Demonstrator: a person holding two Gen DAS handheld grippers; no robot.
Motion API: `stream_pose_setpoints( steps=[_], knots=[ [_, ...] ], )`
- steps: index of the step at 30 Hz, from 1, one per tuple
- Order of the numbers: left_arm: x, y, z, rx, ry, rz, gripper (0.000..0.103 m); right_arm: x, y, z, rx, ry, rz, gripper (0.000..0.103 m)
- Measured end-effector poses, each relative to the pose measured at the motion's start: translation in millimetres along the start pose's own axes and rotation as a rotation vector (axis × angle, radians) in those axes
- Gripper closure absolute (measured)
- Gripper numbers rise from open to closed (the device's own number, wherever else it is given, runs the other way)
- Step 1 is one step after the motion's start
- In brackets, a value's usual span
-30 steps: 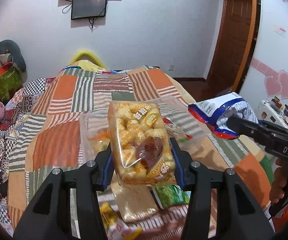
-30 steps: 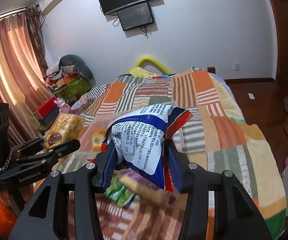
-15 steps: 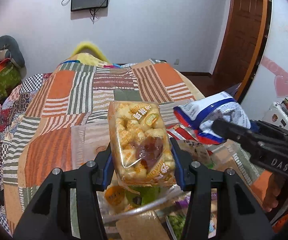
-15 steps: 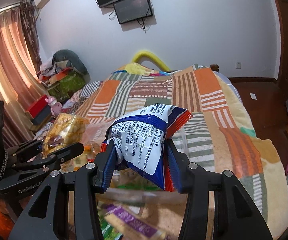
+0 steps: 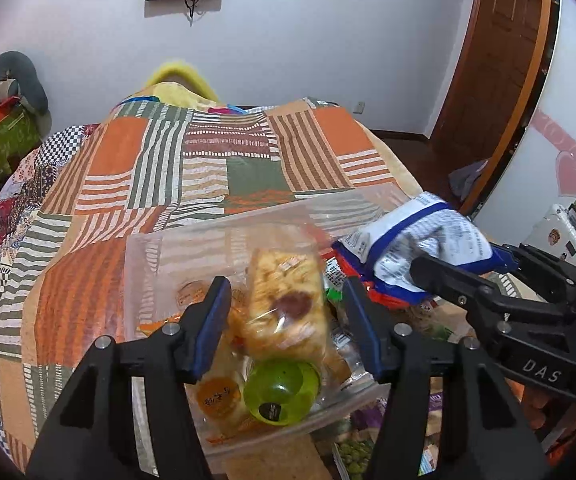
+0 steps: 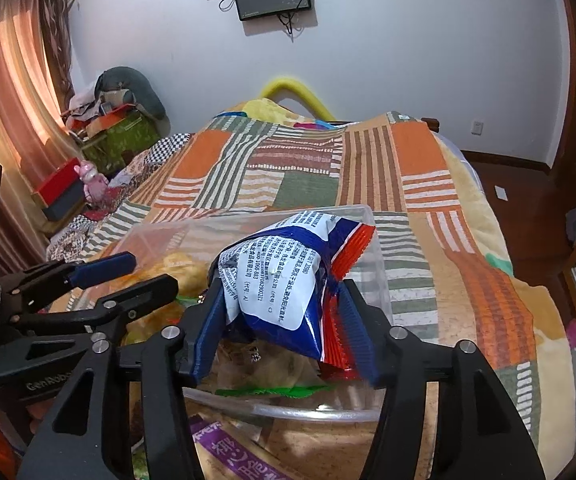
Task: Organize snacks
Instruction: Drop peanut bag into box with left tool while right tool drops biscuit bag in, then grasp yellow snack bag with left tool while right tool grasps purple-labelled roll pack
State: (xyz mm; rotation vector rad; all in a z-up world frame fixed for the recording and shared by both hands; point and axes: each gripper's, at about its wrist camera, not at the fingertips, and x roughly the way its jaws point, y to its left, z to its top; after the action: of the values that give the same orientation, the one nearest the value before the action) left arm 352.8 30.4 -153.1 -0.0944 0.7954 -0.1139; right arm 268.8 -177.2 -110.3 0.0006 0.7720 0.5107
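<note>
- Our left hand-held gripper (image 5: 286,312) points forward and slopes downward, its two black arms spread in a V toward the blue-padded fingers (image 5: 210,326).
- Its jaws are opening; a gap shows on each side between the pads and the clear bag of biscuits (image 5: 284,312) that lies between them, so nothing is pinched.
- Our right hand-held gripper (image 6: 284,320) slopes downward alike, just to the right of the left one, both tips close together.
- Its jaws are opening too; the blue and white snack packet (image 6: 284,276) sits between the pads, its lower folds touching both.
- We see fingers of a hand (image 5: 535,412) under the right gripper's body, dim and mostly hidden.
</note>
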Motion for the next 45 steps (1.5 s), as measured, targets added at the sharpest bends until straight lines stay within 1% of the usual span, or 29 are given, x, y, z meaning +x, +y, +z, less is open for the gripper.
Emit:
stream_pose_setpoints(
  steps=[3,9,14,18,23,30,36,39,41,45],
  knots=[
    [-12,0,0,0.003,-0.014,0.002,0.042,-7,-3,1,0.007,-0.007,0.002,0.043],
    [-46,-1,-3,0.004,-0.056,0.004,0.037,-32,-1,0,-0.013,-0.035,0.007,0.041],
    [-75,3,-13,0.025,-0.077,0.034,0.034,-50,2,-4,-0.034,-0.05,0.005,0.039],
    [-90,12,-27,0.019,-0.067,0.055,0.033,-63,5,-14,-0.049,-0.04,0.014,0.039],
    [-101,28,-52,0.004,-0.029,0.085,0.033,-73,8,-32,-0.061,-0.017,0.017,0.039],
    [-103,44,-93,-0.017,0.045,0.079,0.032,-80,10,-62,-0.068,0.035,0.005,0.039],
    [-85,49,-123,-0.032,0.128,0.064,0.032,-68,7,-81,-0.071,0.094,-0.013,0.039],
    [-73,48,-130,-0.048,0.162,0.044,0.032,-58,4,-85,-0.06,0.121,-0.017,0.039],
    [-67,47,-133,-0.054,0.169,0.031,0.032,-50,1,-86,-0.049,0.137,-0.013,0.039],
    [-65,50,-137,-0.046,0.167,0.015,0.025,-34,0,-84,-0.043,0.17,-0.005,0.039]
  ],
)
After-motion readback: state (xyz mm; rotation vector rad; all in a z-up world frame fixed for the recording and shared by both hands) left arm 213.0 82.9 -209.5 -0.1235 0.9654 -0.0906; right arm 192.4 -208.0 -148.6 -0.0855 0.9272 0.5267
